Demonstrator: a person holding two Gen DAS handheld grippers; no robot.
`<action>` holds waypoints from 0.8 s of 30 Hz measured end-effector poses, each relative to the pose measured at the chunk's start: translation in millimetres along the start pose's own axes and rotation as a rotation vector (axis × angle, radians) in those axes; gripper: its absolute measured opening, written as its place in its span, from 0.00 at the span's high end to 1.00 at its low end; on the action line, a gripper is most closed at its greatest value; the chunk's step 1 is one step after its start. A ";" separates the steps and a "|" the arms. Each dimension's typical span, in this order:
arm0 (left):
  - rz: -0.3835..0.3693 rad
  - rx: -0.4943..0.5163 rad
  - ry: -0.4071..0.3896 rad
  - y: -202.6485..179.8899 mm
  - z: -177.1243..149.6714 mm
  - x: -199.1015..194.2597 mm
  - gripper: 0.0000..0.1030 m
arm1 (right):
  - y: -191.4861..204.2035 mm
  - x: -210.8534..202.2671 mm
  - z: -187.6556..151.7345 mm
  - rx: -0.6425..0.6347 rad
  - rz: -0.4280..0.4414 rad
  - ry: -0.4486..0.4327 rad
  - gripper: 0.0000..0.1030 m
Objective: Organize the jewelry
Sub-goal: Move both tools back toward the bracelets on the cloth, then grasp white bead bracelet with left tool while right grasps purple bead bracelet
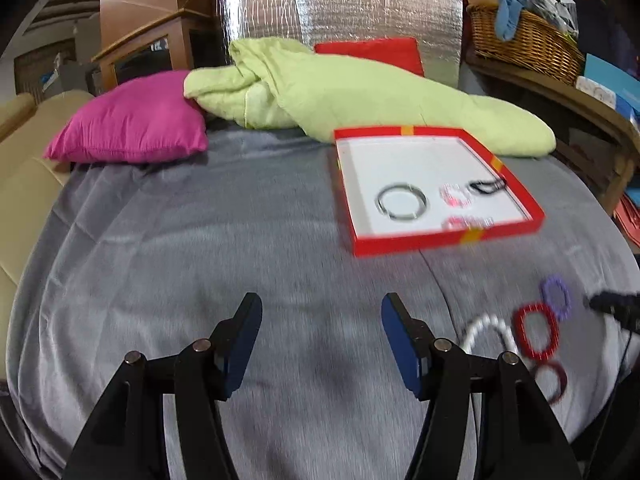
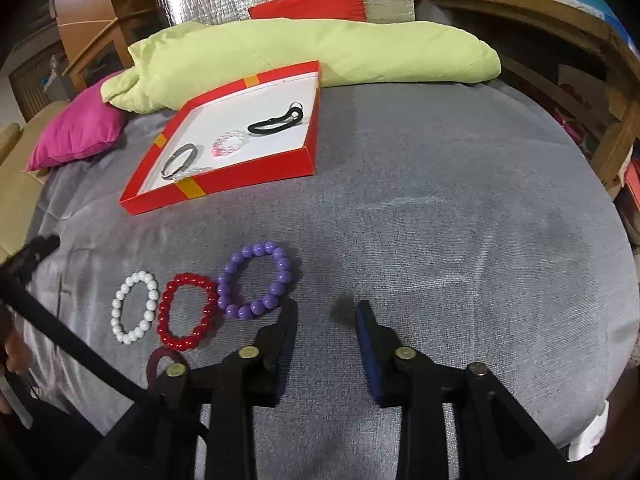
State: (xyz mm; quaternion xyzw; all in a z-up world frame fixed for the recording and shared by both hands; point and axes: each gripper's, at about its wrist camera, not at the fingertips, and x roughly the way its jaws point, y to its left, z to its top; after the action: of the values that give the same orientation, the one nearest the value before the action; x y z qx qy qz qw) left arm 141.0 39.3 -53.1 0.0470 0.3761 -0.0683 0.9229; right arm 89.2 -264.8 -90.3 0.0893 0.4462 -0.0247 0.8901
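A red tray [image 1: 520, 196] [image 2: 312, 148] with a white floor lies on the grey bedspread and holds a silver bangle [image 1: 401, 202] [image 2: 179, 160], pink bead bracelets [image 1: 456, 195] [image 2: 229, 143] and a black band [image 1: 488, 186] [image 2: 276, 120]. On the spread lie a purple bead bracelet [image 2: 254, 280] [image 1: 555, 294], a red one [image 2: 186, 312] [image 1: 536, 330], a white one [image 2: 135, 307] [image 1: 486, 334] and a dark maroon ring [image 2: 164, 360] [image 1: 554, 384]. My left gripper [image 1: 322, 312] is open and empty, left of the loose bracelets. My right gripper [image 2: 326, 310] is open and empty, just right of the purple bracelet.
A green quilt [image 1: 360, 96] [image 2: 320, 52], a magenta pillow [image 1: 132, 120] [image 2: 76, 132] and a red cushion [image 1: 372, 54] lie at the bed's far side. A wicker basket [image 1: 524, 40] stands on a wooden shelf at the right. A beige sofa [image 1: 24, 184] is at the left.
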 end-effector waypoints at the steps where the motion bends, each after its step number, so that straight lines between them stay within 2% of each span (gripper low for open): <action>1: -0.012 -0.006 0.014 0.0 -5.3 -1.5 0.39 | -1.1 -1.4 -0.3 0.005 0.009 -0.003 0.58; 8: -0.097 -0.030 0.106 -12.0 -38.1 -3.1 0.39 | -4.4 -5.7 -3.5 0.005 0.091 0.005 0.58; 18: -0.174 0.041 0.117 -59.5 -37.2 10.1 0.39 | 3.7 3.8 3.3 0.006 0.091 0.015 0.58; 24: -0.218 0.044 0.136 -74.1 -33.6 19.4 0.40 | 14.5 16.0 13.2 -0.031 0.049 0.033 0.58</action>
State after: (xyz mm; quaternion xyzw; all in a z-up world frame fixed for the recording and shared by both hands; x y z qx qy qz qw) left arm 119.7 -30.9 -93.2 0.0308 0.4392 -0.1730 0.8810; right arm 111.0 -252.4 -93.4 0.0870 0.4587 0.0055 0.8843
